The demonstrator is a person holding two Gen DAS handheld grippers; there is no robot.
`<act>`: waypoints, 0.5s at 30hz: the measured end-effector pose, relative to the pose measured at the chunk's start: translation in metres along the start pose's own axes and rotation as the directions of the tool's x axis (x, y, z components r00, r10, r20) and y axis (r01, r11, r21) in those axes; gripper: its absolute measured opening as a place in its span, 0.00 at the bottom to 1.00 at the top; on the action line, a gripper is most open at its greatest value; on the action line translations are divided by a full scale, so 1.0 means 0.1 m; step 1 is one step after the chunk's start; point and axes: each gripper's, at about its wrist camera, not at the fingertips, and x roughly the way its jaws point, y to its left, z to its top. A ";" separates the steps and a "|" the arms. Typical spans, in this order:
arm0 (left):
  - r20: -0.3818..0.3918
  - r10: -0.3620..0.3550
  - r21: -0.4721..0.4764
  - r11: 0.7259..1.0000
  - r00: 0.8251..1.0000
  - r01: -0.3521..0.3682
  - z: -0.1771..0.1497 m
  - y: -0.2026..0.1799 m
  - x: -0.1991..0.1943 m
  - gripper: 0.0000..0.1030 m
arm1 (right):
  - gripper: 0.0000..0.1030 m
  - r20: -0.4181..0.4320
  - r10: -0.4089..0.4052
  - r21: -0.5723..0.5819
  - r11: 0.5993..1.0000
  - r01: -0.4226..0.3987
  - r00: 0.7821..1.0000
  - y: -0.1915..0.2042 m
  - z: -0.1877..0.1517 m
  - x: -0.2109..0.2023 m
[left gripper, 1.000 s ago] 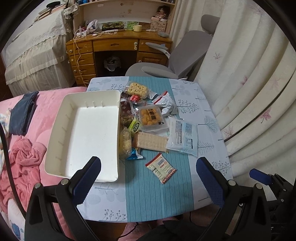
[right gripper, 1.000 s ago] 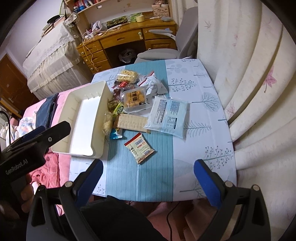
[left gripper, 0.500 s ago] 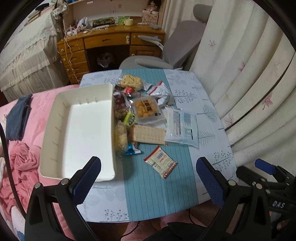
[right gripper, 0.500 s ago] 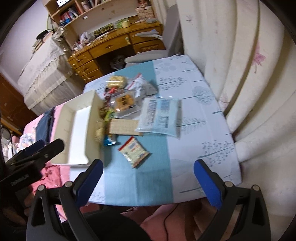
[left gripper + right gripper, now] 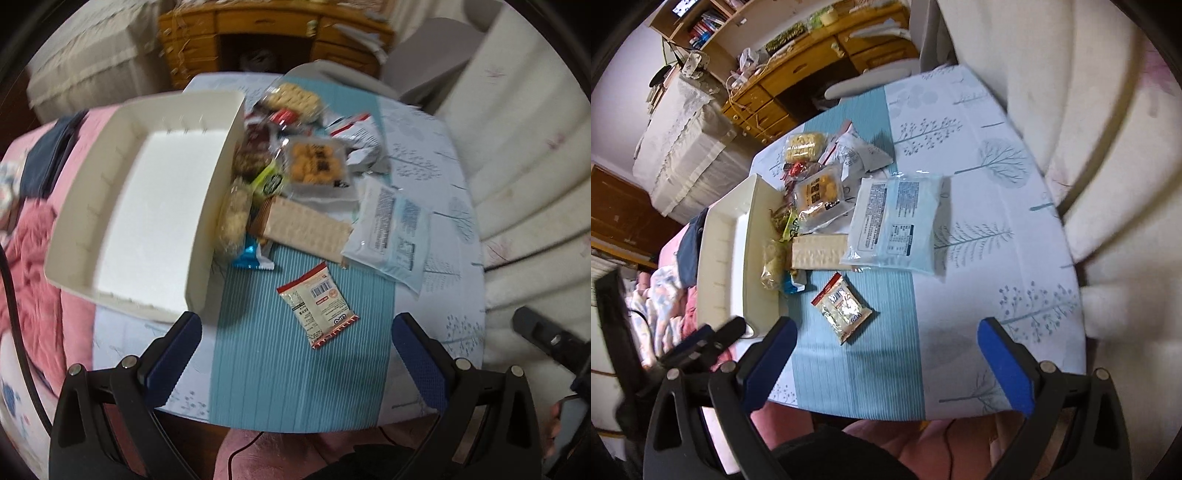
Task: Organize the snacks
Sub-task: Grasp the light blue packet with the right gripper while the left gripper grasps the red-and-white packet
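A pile of snack packets lies on a small table with a teal-striped cloth (image 5: 306,373). A small red-edged packet (image 5: 317,308) (image 5: 846,304) lies nearest me, apart from the pile. Behind it are a long cracker pack (image 5: 306,227) (image 5: 819,252), a pale blue flat pack (image 5: 393,230) (image 5: 899,221), and a tray of yellow biscuits (image 5: 317,162). An empty white bin (image 5: 147,218) (image 5: 727,258) stands on the left. My left gripper (image 5: 295,354) and right gripper (image 5: 886,354) both hover open above the table's near edge, holding nothing.
A white curtain (image 5: 1089,110) hangs along the table's right side. A grey office chair (image 5: 432,59) and a wooden desk (image 5: 798,70) stand behind the table. Pink bedding (image 5: 29,258) lies left of the bin.
Both grippers have moved down and closer to the table; the snacks now fill more of each view. The right view has swung left toward the bin. Nothing on the table has moved.
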 end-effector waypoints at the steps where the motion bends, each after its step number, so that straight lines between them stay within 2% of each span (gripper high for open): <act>1: -0.009 0.011 -0.019 1.000 1.000 -0.011 -0.01 -0.01 0.07 0.99 | 0.96 -0.016 0.011 0.005 1.000 -0.010 1.000 -0.03 0.07 0.05; 5: -0.072 0.039 -0.092 0.995 0.997 -0.046 -0.03 -0.07 0.40 0.99 | 0.96 -0.085 0.016 0.019 1.000 -0.014 0.996 -0.15 0.35 0.31; 10: -0.124 0.059 -0.159 0.984 0.991 -0.078 0.00 -0.17 0.79 0.99 | 0.96 -0.191 0.064 0.050 0.997 -0.055 0.980 -0.22 0.69 0.77; 14: -0.189 0.042 -0.230 0.969 0.981 -0.086 0.01 -0.18 1.07 0.99 | 0.96 -0.296 0.036 0.048 0.999 -0.023 0.954 -0.18 0.88 1.15; 15: -0.205 0.043 -0.240 0.966 0.978 -0.093 0.01 -0.17 1.11 0.99 | 0.96 -0.334 0.025 0.041 0.999 -0.012 0.942 -0.17 0.94 1.28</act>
